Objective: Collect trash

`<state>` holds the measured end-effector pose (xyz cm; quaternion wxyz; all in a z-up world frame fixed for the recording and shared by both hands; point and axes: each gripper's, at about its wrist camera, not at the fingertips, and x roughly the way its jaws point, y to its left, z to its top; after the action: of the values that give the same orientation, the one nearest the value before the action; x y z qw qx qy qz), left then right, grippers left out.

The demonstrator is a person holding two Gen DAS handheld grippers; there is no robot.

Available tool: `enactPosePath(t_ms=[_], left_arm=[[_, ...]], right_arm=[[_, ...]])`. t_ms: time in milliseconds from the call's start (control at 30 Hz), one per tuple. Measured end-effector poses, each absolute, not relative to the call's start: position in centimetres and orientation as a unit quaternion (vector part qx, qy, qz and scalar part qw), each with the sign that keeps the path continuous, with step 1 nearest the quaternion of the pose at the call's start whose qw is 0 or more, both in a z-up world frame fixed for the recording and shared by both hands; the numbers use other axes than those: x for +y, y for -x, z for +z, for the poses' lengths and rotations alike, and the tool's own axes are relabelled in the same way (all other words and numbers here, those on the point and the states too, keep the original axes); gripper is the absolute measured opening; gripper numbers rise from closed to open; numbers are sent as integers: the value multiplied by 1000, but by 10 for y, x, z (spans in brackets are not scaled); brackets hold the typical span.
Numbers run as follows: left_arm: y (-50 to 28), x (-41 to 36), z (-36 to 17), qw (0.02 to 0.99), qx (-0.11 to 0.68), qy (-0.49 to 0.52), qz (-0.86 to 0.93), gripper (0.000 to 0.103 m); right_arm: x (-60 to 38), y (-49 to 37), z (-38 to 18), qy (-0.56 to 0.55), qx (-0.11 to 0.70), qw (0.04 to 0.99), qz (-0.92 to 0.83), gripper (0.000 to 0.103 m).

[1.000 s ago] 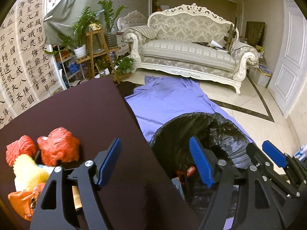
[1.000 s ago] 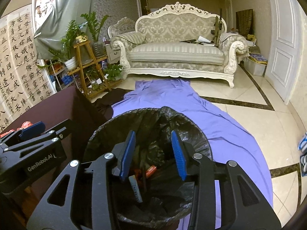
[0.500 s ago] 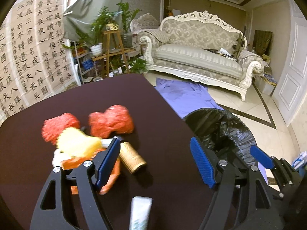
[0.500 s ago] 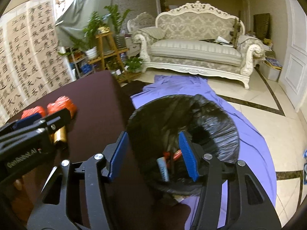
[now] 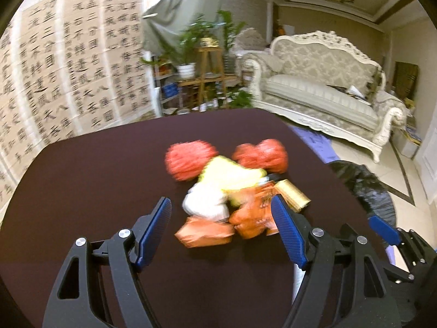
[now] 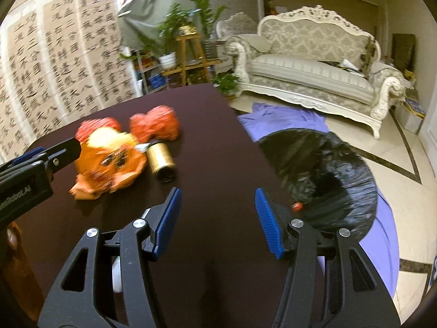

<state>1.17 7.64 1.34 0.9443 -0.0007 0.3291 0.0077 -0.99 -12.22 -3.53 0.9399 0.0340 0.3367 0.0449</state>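
Left gripper (image 5: 221, 232) wide open over dark table (image 5: 90, 180), gripping nothing; trash pile lying centre frame, just beyond and partly between the blue pads (image 5: 153, 229), not pressed. Right gripper (image 6: 217, 218) about half open, empty, bare tabletop between the pads, pile off to its upper left. Both tools tilted downward toward the table. Count in pile: two red mesh balls (image 5: 191, 161) at the far side, one yellow lump (image 5: 229, 175), one white wad (image 5: 204, 205), orange wrappers (image 5: 204, 232) at the near side, number uncertain through blur, and one gold cylinder (image 6: 161, 161) lying on its side at the pile's right edge. One white tube (image 6: 117, 276) partly hidden beneath the right gripper, near lower edge of the right view. One black-lined bin (image 6: 327, 175) on the floor right of the table, standing on purple cloth (image 6: 284, 117), a red scrap visible inside. Left tool's finger (image 6: 38, 158) seen at left edge of the right view, reaching the pile. Hands not visible.
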Motion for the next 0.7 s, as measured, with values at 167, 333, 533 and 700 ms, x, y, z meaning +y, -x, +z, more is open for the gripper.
enactPosePath(t_ms=[167,333,533,700], left_arm=[[-4,106,1,940,340,11,42,73],[-1,118,-9,934,352,18,51,73],[0,116,-21,929,367,23,34,73],[-7,106,-26,927,374,15,22,75]], right_arm=[[-87,17,-42,-12,352,932,84,55],[-67,21,-54,10,373,922,99,55],[-68,24,-58,33,374,923,83,43],[-83,18,-57,29,373,925,68,19]])
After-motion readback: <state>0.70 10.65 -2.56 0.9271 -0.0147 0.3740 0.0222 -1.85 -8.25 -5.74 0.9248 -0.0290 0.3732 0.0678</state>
